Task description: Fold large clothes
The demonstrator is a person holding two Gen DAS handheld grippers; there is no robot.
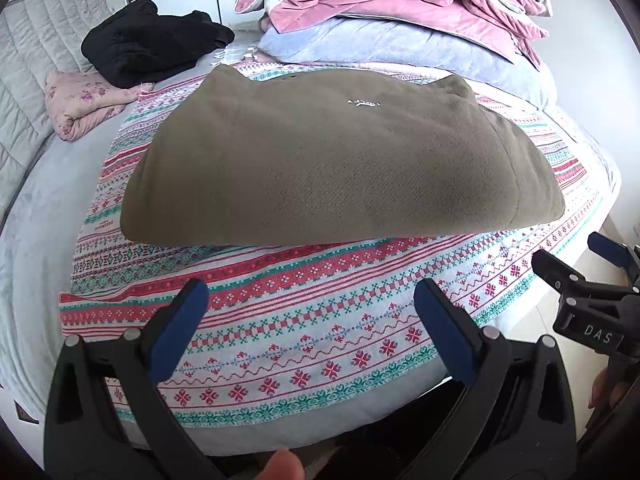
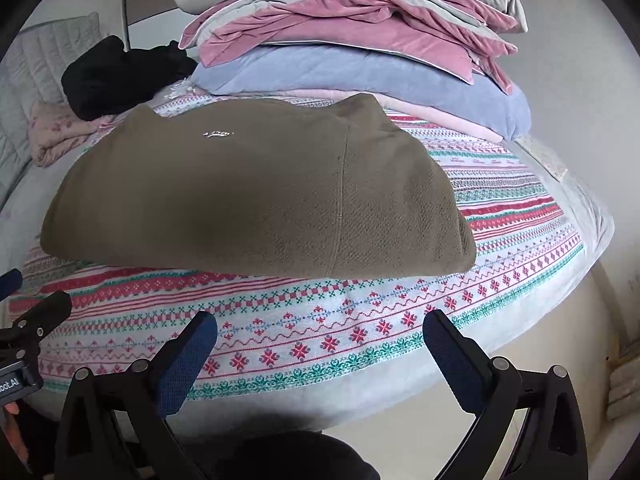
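An olive-brown fleece garment (image 1: 340, 160) (image 2: 256, 196) lies folded into a broad flat bundle on a patterned blanket (image 1: 300, 320) (image 2: 320, 340), its small white logo facing up. My left gripper (image 1: 312, 300) hovers open above the blanket, short of the garment's near edge, nothing between its blue pads. My right gripper (image 2: 320, 334) also stands open and empty over the blanket's near edge, below the garment's right half. The right gripper (image 1: 576, 256) shows at the right of the left wrist view; the left gripper (image 2: 28, 292) shows at the left edge of the right wrist view.
A stack of pink, grey and lavender quilts (image 1: 400, 12) (image 2: 360, 40) sits behind the garment. A black garment (image 1: 148, 40) (image 2: 120, 76) and a pink floral cloth (image 1: 80, 100) lie at the back left by a quilted headboard (image 1: 36, 52). The bed edge drops to floor (image 2: 400, 420) on the right.
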